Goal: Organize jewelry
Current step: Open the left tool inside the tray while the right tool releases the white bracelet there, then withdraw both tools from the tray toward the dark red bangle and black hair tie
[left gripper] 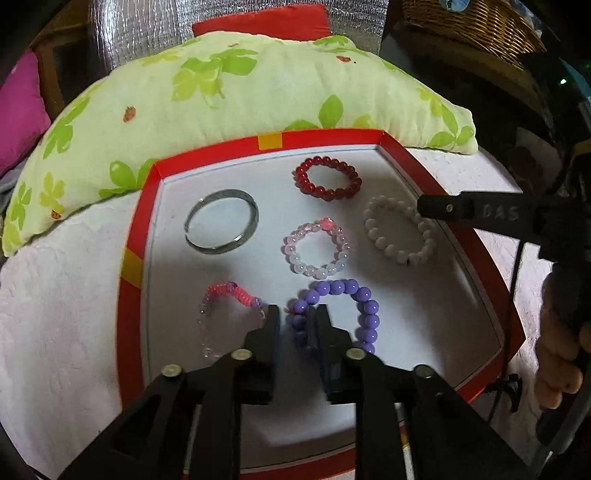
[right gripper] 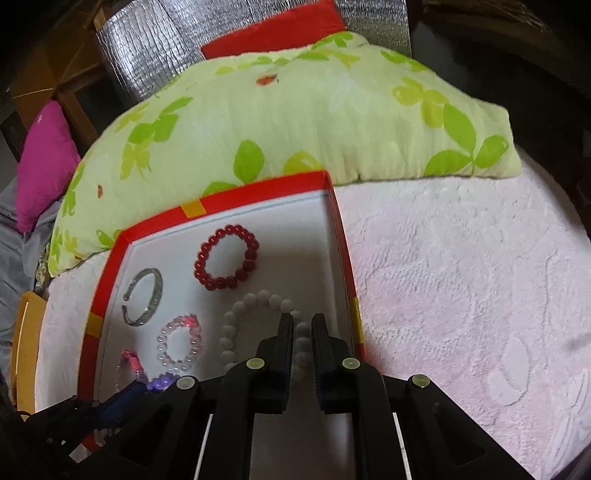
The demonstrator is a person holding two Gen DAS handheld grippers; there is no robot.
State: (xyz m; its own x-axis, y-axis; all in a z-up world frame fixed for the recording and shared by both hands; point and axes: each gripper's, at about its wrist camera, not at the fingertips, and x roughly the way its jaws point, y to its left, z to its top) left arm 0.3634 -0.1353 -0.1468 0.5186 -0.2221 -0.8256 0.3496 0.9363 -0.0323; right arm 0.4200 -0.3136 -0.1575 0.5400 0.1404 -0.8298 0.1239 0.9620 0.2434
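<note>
A red-rimmed tray (left gripper: 142, 221) with a white floor holds several bracelets. My left gripper (left gripper: 297, 319) hovers low over its near side, jaws apart around a strand of the purple bead bracelet (left gripper: 364, 306), and the pads do not press on it. A pink and clear bracelet (left gripper: 227, 295) lies just left of it. Further back lie a silver bangle (left gripper: 221, 226), a pale pink bead bracelet (left gripper: 317, 248) and a red bead bracelet (left gripper: 327, 177). My right gripper (right gripper: 303, 325) is shut on the near side of the white bead bracelet (right gripper: 236, 317), by the tray's right wall (right gripper: 345, 258).
The tray rests on a pale pink textured blanket (right gripper: 461, 277). A green leaf-print pillow (left gripper: 229, 85) lies against its far rim, with red (left gripper: 266, 22) and magenta (left gripper: 18, 110) cushions behind. A wicker basket (left gripper: 469, 22) stands far right. A hand (left gripper: 557, 365) holds the right gripper.
</note>
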